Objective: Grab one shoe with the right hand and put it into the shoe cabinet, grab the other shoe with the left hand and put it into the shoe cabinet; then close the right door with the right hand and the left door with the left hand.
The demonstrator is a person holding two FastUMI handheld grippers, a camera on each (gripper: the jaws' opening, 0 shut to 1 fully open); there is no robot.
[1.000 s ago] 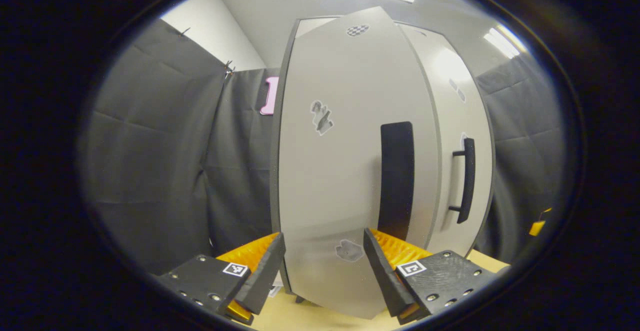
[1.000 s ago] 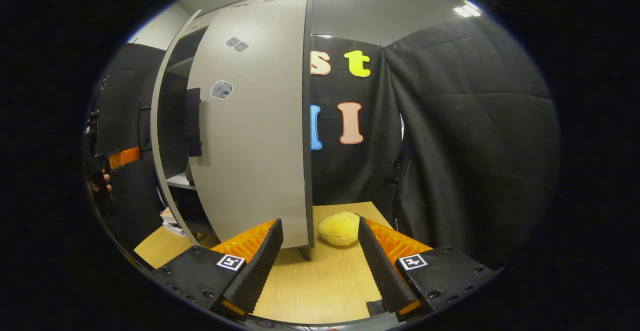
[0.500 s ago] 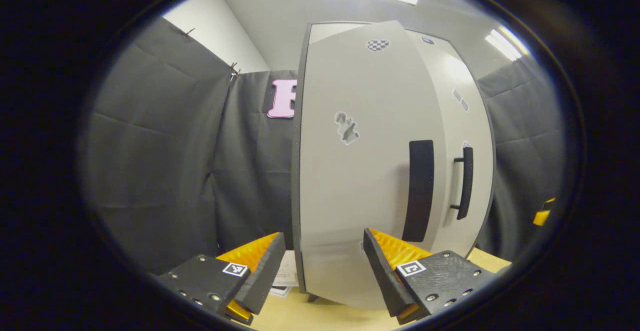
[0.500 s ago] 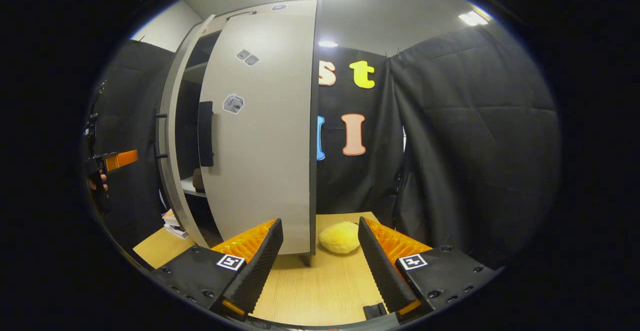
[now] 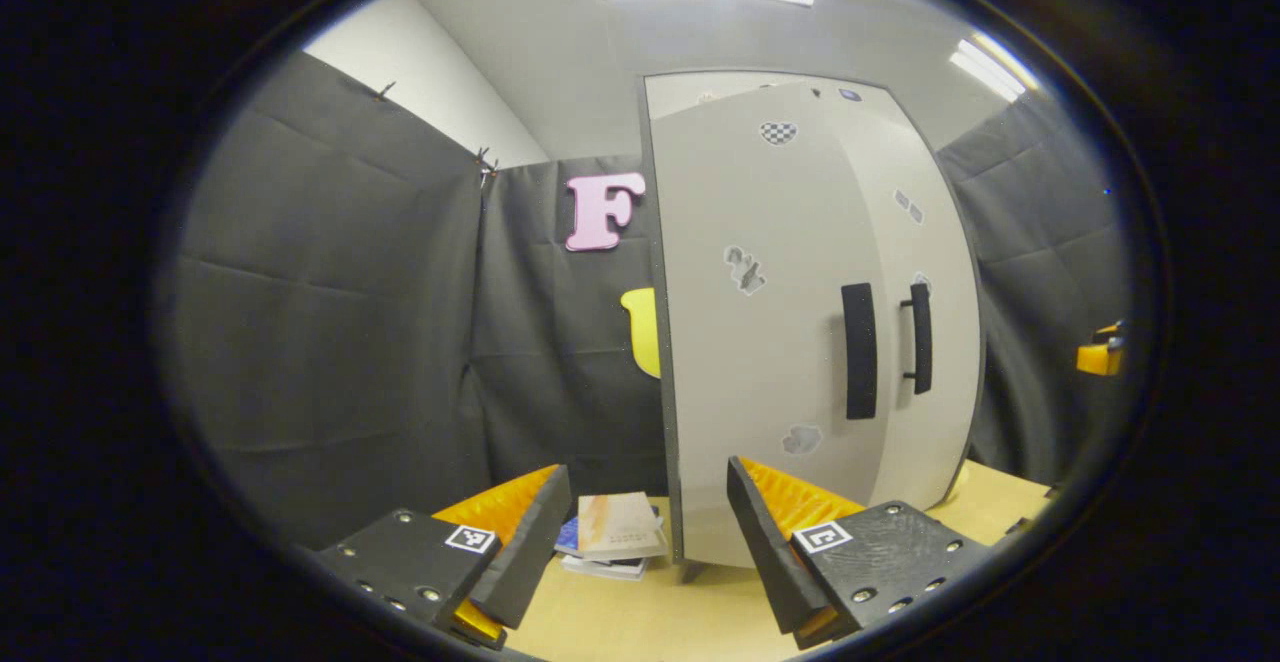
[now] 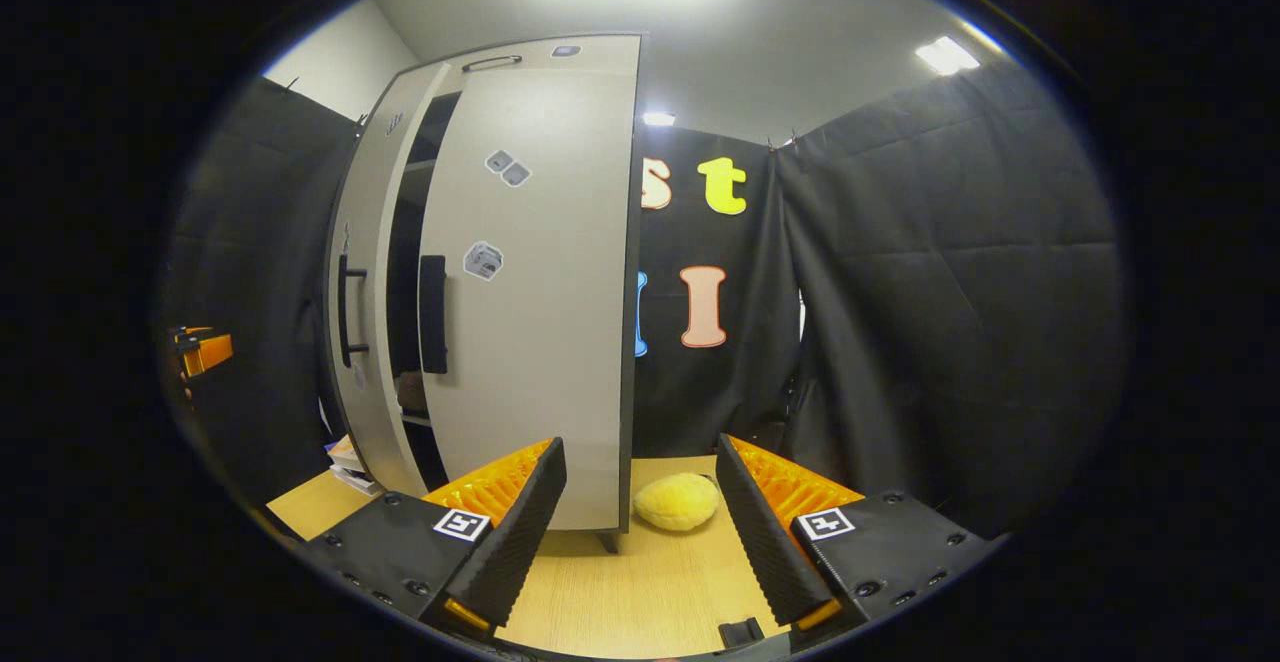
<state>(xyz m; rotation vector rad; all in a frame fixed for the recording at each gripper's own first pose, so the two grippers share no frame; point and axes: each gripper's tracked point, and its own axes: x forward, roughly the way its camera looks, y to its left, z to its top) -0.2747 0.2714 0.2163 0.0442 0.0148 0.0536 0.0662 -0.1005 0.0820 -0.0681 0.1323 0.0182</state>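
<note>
In the left gripper view the left gripper (image 5: 645,532) has its fingers spread wide with nothing between them, which suits a tool that pushes a door rather than grips one. Just beyond the gap, a little toward the left finger, a small stack of books (image 5: 612,537) lies on the wooden table (image 5: 640,622), touching neither finger. Past the right finger stands the shoe cabinet (image 5: 800,322), set on short legs on the table; its left door (image 5: 750,362) looks almost flush with the front, and its dark handle (image 5: 858,350) sits close beside the handle of the right door (image 5: 935,342), so the two doors nearly meet from this angle. At the far right edge a bit of the other gripper (image 5: 1098,354) shows, too small to read. In the right gripper view the right gripper (image 6: 640,532) is likewise wide open and empty, hanging back from the cabinet above the table (image 6: 640,592). A soft yellow object (image 6: 678,502) lies just beyond the gap between its fingers, beside the cabinet's foot and apart from both. Beyond the left finger the right door (image 6: 540,322) stands slightly ajar, with a dark slit (image 6: 405,272) between it and the left door (image 6: 375,282). The shoes are presumably inside, though the slit is too dark to confirm it. Judging by that gap, the closing step seems near done, with perhaps a last press needed.
</note>
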